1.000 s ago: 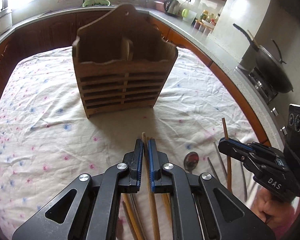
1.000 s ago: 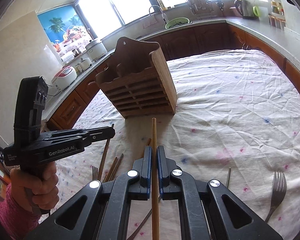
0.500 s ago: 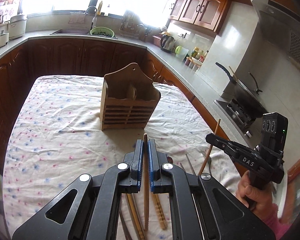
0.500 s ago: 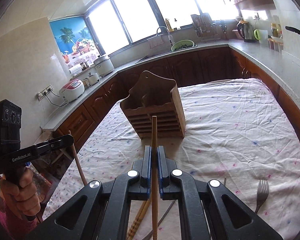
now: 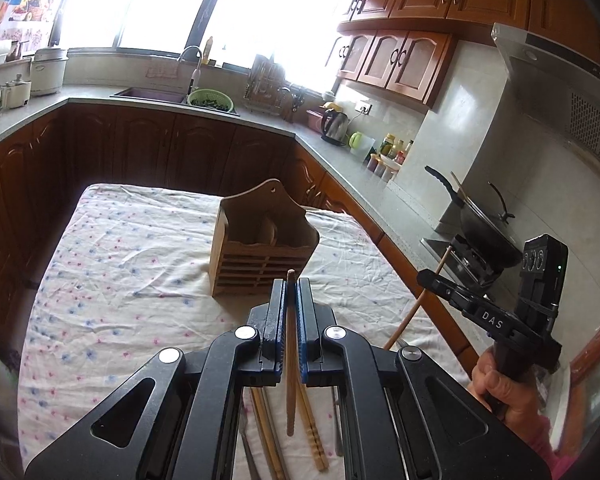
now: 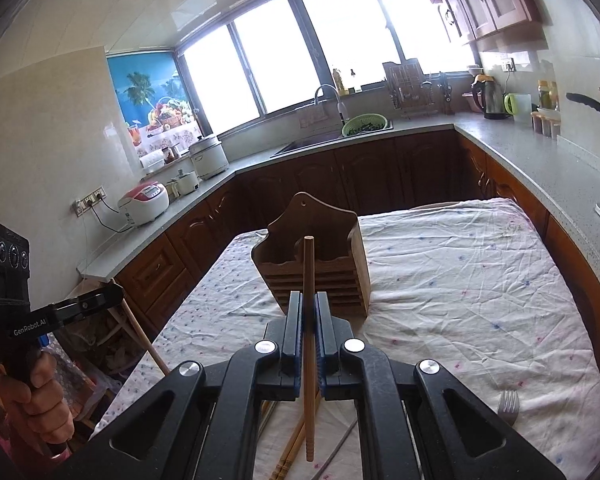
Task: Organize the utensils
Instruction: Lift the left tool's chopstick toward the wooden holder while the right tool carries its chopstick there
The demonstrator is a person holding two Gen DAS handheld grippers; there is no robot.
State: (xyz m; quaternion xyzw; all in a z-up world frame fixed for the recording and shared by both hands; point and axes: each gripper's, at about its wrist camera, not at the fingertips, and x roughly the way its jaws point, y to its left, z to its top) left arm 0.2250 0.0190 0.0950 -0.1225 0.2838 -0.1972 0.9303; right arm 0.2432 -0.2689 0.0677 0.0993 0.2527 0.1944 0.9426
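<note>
A wooden utensil holder (image 5: 262,244) with two top compartments stands mid-table on the flowered cloth; it also shows in the right wrist view (image 6: 316,264). My left gripper (image 5: 291,292) is shut on a wooden chopstick (image 5: 291,360), held high above the table. My right gripper (image 6: 309,308) is shut on another wooden chopstick (image 6: 309,320), also raised, its tip in line with the holder. Each gripper appears in the other's view, the right (image 5: 432,278) and the left (image 6: 114,292). More chopsticks (image 5: 310,424) lie on the cloth below.
A fork (image 6: 508,404) lies on the cloth at the near right. Chopsticks (image 6: 290,454) and a metal utensil lie near the front edge. Counters ring the table, with a wok (image 5: 484,228) on the stove to the right and a sink (image 6: 320,142) behind.
Both grippers have risen well above the table, each carrying its chopstick. The holder now looks smaller and farther below.
</note>
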